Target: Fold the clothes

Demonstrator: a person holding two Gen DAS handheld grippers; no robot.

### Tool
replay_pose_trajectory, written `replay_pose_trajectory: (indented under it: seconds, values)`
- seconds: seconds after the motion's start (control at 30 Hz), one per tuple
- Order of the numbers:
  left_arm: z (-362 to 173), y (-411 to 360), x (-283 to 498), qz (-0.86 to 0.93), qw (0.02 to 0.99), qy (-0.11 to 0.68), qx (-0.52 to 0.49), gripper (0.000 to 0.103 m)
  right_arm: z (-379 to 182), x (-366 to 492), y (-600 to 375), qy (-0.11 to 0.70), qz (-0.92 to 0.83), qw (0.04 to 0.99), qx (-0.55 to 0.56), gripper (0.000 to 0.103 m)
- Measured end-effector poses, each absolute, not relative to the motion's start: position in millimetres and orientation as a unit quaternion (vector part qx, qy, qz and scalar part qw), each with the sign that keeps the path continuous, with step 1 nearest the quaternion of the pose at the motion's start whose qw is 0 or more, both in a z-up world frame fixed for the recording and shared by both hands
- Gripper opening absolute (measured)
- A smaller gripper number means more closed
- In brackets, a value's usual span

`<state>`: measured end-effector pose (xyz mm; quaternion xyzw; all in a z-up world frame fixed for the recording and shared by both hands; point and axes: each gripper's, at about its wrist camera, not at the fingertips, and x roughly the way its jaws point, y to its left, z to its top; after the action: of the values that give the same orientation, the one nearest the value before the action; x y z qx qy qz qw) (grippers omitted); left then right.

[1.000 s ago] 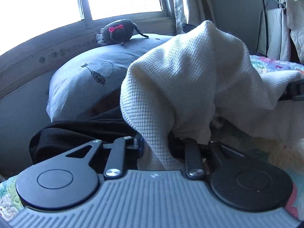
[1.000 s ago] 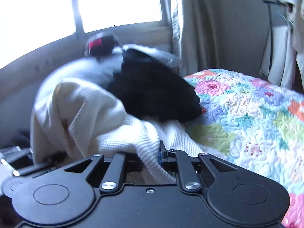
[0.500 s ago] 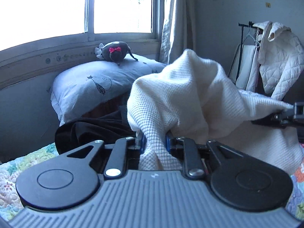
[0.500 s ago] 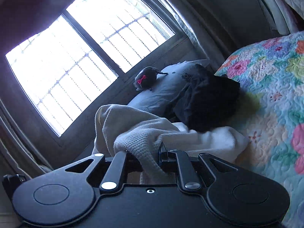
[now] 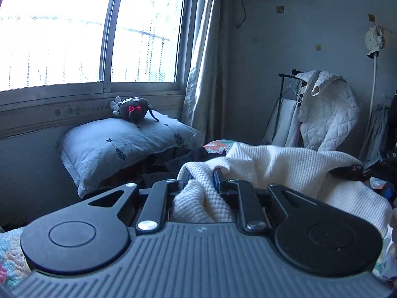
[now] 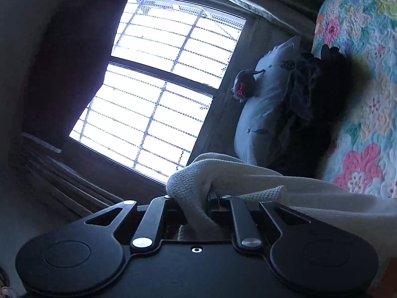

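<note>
A cream waffle-knit garment is pinched at lower centre by the left gripper, whose jaws are closing on it. Its ridged hem (bunched) is clamped by the right gripper. A floral quilt is seen at right.
</note>
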<state>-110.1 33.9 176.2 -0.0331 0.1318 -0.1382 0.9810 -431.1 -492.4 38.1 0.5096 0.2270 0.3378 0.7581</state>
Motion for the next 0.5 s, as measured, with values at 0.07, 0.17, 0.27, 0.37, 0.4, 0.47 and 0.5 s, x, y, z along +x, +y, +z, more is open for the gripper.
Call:
replay_pose_trajectory:
  seconds: [0.07,0.17,0.27,0.37,0.4,0.47,0.5]
  values:
    - [173,33,-106,-0.127,0.984,0.12,-0.029,0.016,41,-387,-475,0.241,0.313,0.778,0.488,0.016]
    - [148,27,-75,-0.08,0.988,0.128,0.007,0.016,37,-340,-486,0.262,0.226,0.833,0.432,0.016]
    - [101,27,-33,-0.082,0.972,0.222,0.02,0.016,18,-231,-466,0.297,0.123,0.879,0.353,0.017]
    - [61,30,-14,-0.1,0.95,0.295,0.012,0.017,-7,-150,-439,0.336,0.035,0.896,0.287,0.026]
    - [51,31,-15,-0.109,0.945,0.308,0.007,0.022,-10,-138,-431,0.335,0.019,0.903,0.269,0.029]
    - [36,30,-19,-0.129,0.935,0.331,0.003,0.041,-7,-120,-409,0.328,0.001,0.918,0.221,0.038]
    - [30,29,-21,-0.137,0.93,0.34,0.001,0.054,-4,-116,-402,0.324,-0.002,0.924,0.201,0.043]
